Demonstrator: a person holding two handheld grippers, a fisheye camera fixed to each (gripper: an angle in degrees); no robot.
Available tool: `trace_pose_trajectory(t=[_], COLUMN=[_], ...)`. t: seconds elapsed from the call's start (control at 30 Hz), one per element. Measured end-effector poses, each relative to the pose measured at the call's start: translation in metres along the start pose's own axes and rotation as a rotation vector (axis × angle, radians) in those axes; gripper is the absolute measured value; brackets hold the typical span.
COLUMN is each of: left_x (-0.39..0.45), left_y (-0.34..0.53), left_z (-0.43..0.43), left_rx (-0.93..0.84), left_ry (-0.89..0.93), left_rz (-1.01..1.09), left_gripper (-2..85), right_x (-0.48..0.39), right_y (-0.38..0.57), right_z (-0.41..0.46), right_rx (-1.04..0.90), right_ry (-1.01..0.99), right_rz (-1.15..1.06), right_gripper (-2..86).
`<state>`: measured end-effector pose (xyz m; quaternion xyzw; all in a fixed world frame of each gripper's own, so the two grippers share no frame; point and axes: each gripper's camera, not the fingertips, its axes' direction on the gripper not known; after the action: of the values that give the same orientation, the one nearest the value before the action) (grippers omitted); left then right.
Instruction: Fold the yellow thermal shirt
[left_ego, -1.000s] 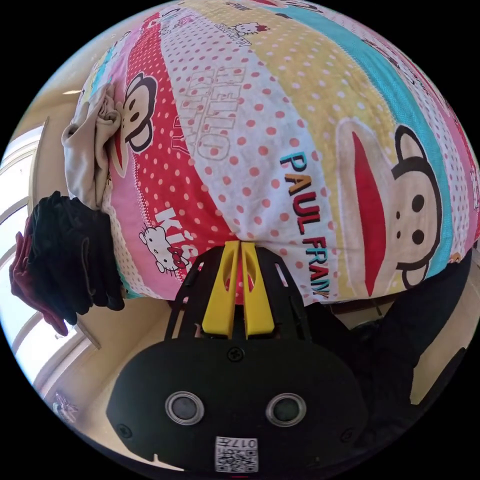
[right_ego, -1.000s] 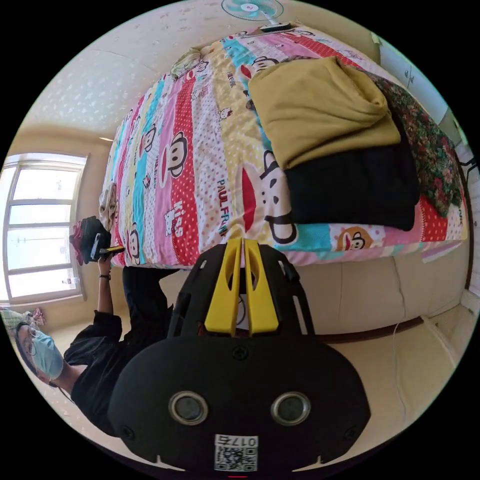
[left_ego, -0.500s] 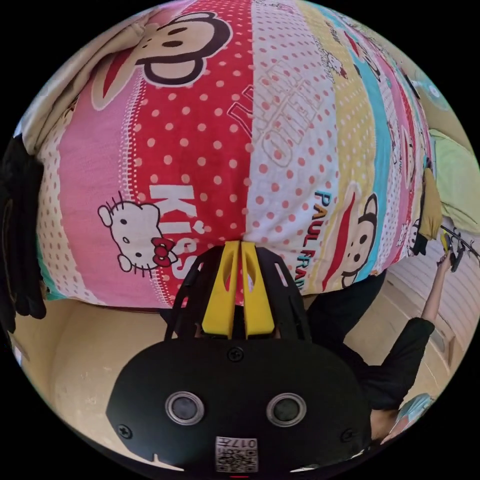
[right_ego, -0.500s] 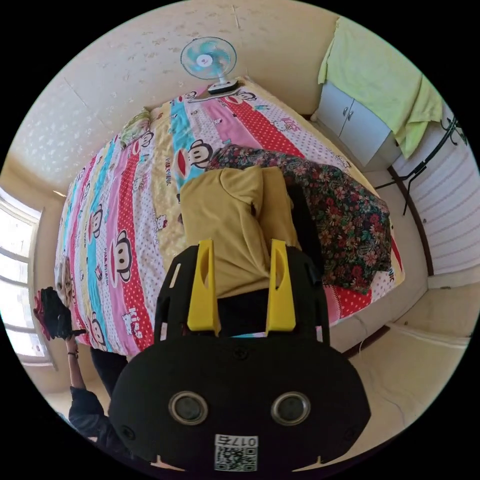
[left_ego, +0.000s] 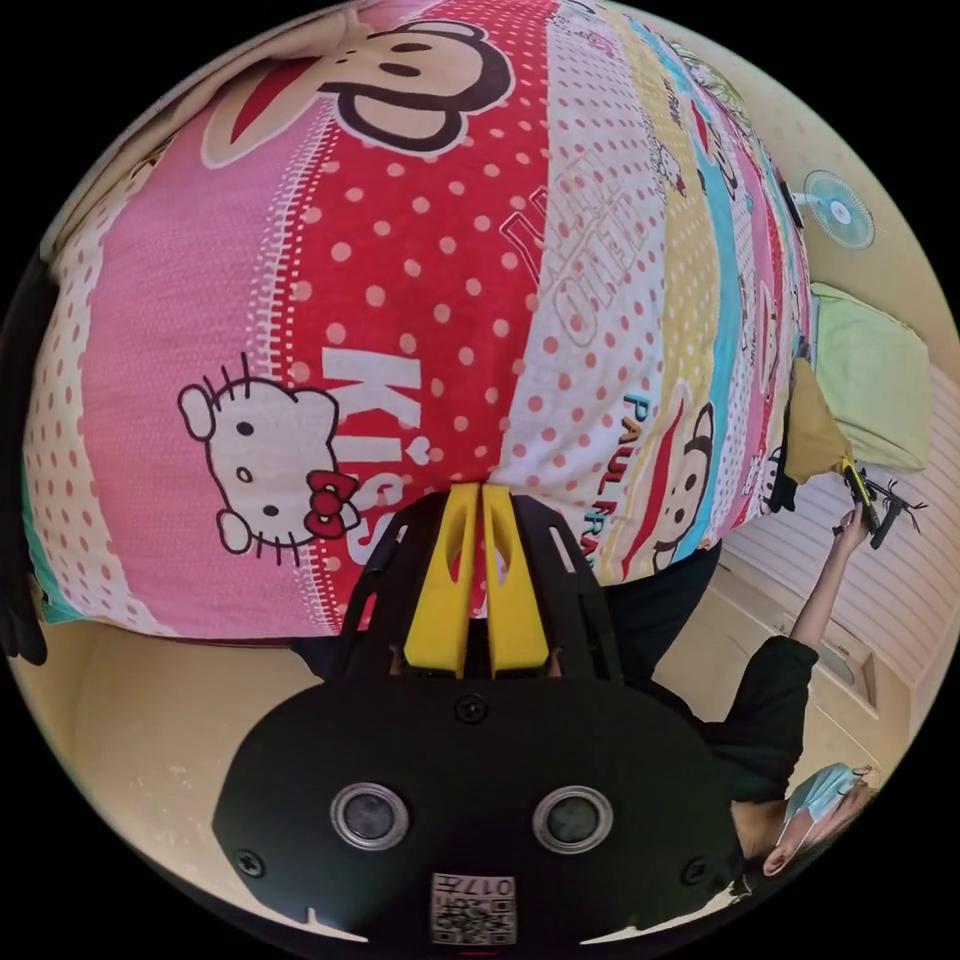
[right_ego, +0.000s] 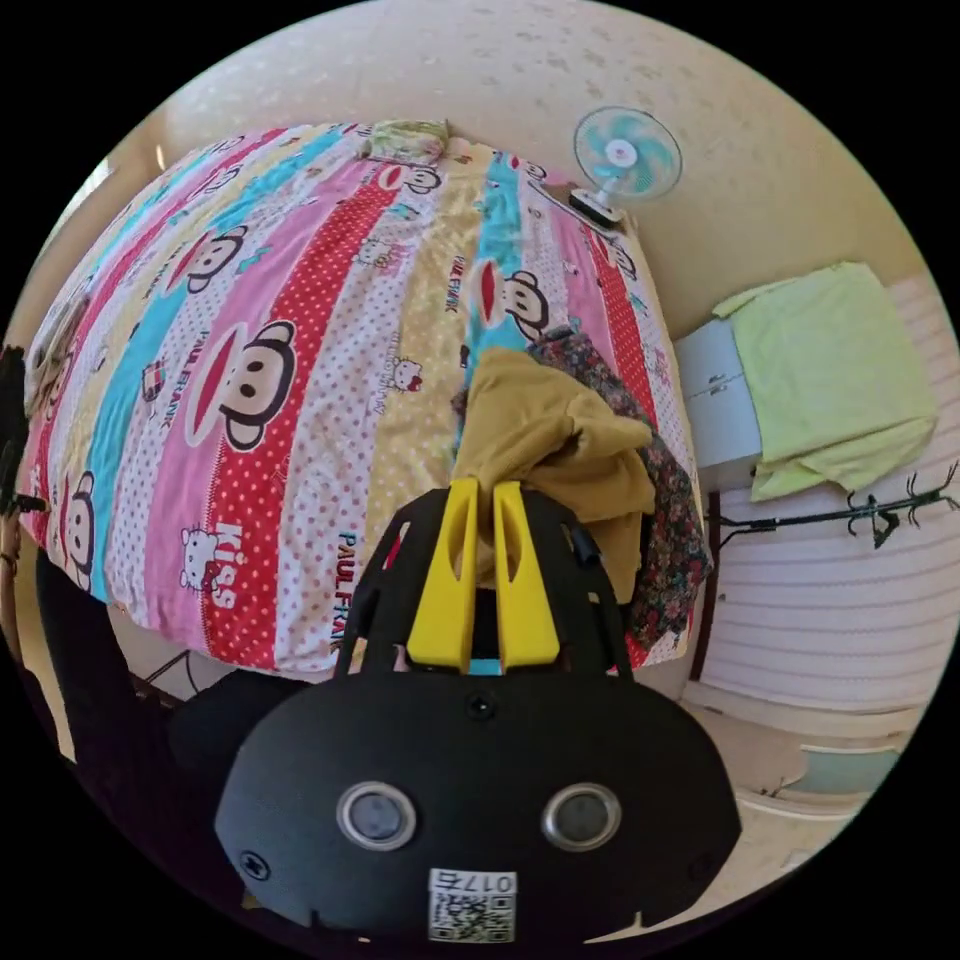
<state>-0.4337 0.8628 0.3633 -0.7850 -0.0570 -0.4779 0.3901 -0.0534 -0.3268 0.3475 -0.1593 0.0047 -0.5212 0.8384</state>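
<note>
The yellow thermal shirt (right_ego: 555, 435) lies bunched near the bed's edge, on a floral garment (right_ego: 672, 545). My right gripper (right_ego: 481, 492) is shut on a fold of it, and the cloth rises to the jaws. In the left gripper view the yellow shirt (left_ego: 812, 432) hangs in a peak from the right gripper (left_ego: 858, 490), which a hand holds far to the right. My left gripper (left_ego: 481, 492) is shut with nothing in it, just above the cartoon-print bedsheet (left_ego: 400, 300) near the bed's front edge.
A dark garment (left_ego: 780, 488) lies under the shirt. Black clothes (left_ego: 14, 600) hang at the bed's other end. A fan (right_ego: 626, 152) stands beyond the bed, beside a cabinet under a green towel (right_ego: 830, 385) and a coat rack (right_ego: 870, 512). The person (left_ego: 770, 720) stands by the bed.
The right gripper's jaws, open over the yellow shirt half a second ago, have shut on it and lifted a fold. The left gripper stays shut; its view has swung along the sheet.
</note>
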Motion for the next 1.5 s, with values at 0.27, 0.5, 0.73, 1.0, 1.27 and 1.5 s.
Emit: trace_pose_trajectory(t=[0.27,0.5,0.73,1.0,1.27,1.5], left_x=[-0.03,-0.041,-0.07,-0.083,0.028,0.169], left_y=[0.022,0.037,0.045,0.094,0.148,0.076], left_z=[0.004,0.011,0.018,0.017,0.012,0.135], left_rx=[0.072,0.117,0.132,0.271,0.305,-0.003], left_ry=[0.05,-0.002,0.078,0.146,0.276,0.009], left_rz=[0.083,0.108,0.106,0.169,0.533,0.716], left_gripper=[-1.0,-1.0,-0.9,-0.8,8.3,13.0], right_x=[-0.247,-0.332,-0.359,-0.379,-0.368,-0.333], right_y=[0.004,0.026,0.022,0.036,0.048,0.045], right_z=[-0.176,-0.166,-0.059,0.019,-0.054,-0.066], right_rx=[0.307,0.263,0.055,-0.156,-0.018,-0.065], right_ry=[-0.175,-0.408,0.3,0.282,0.171,0.101], right_rz=[-0.483,-0.516,-0.205,-0.093,-0.071,0.023], right_gripper=[2.1,1.3,0.7,0.4,0.3,0.4])
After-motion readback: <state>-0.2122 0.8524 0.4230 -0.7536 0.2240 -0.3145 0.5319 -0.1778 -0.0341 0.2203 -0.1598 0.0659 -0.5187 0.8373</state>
